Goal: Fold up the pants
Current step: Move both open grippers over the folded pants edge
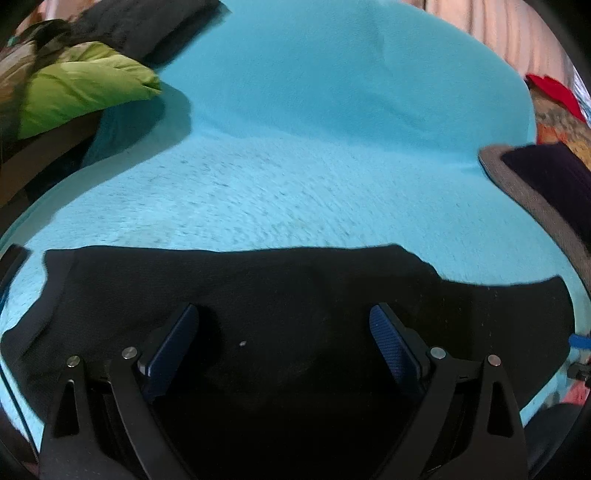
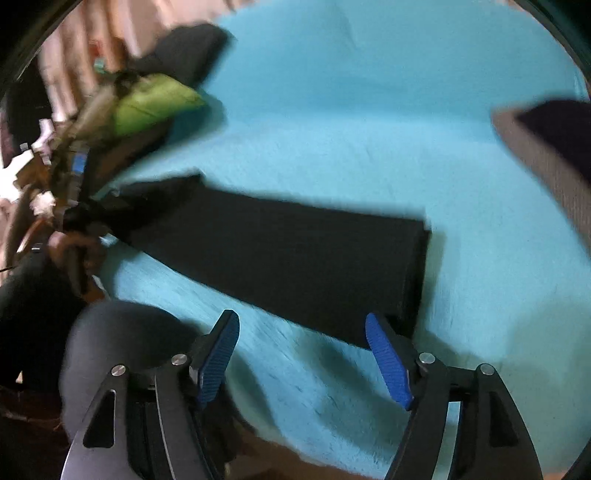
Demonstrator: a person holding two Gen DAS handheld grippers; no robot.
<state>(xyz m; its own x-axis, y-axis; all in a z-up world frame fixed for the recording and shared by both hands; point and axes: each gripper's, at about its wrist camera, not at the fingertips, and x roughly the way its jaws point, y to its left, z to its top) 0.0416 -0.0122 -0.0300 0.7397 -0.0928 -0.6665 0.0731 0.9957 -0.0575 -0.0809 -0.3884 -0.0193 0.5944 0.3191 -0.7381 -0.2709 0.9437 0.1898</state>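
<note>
Blue ribbed pads of my left gripper sit nearest the lens in the left wrist view, jaws spread wide with nothing between them, hovering directly over the black pants. From here the pants fill the lower frame as a flat, matte dark sheet; I see a banded edge along the left side and a stepped far edge toward the right. Fabric looks like a fine knit, though it is too dark to read detail.

Right wrist view: my right gripper is likewise released, jaws apart, pads blue and ridged. It hangs over the bare turquoise blanket, with the near corner of the pants just past its right finger. This view gives what the left one cannot: the pants as a long, narrow rectangle lying diagonally on the blanket, squared end at right. At its far left end I can see the left gripper and the hand holding it, heavily blurred.

Blanket texture reads as fuzzy pile in both views, smoother farther back.

Left view alone shows a red item at the far right edge. Both views show a lime-green puffy cushion at upper left, a dark garment behind it, and a grey-bordered dark cloth at right, all well apart from the pants.
</note>
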